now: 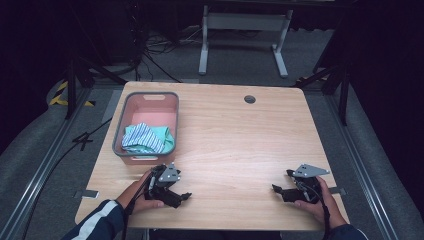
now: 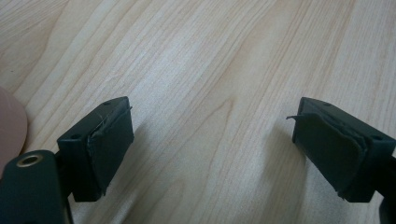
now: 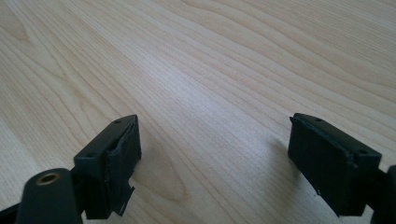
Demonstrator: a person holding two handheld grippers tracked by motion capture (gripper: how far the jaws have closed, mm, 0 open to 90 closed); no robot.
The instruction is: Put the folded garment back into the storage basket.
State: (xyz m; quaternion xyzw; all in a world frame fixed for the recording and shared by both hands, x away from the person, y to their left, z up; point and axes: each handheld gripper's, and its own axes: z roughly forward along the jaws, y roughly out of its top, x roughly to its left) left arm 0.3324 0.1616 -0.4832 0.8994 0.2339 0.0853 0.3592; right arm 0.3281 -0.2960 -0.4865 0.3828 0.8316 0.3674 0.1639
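Cloths (image 1: 147, 137) lie bunched in the pink basket (image 1: 120, 127); beside it, both tongs, left (image 1: 181, 196) and right (image 1: 278, 190), rest gaping and empty, so I'd reach in low.

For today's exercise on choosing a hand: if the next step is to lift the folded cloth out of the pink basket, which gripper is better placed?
Probably the left gripper. It rests just below the basket holding the striped cloth, jaws open. The right gripper, also open, sits across the table.
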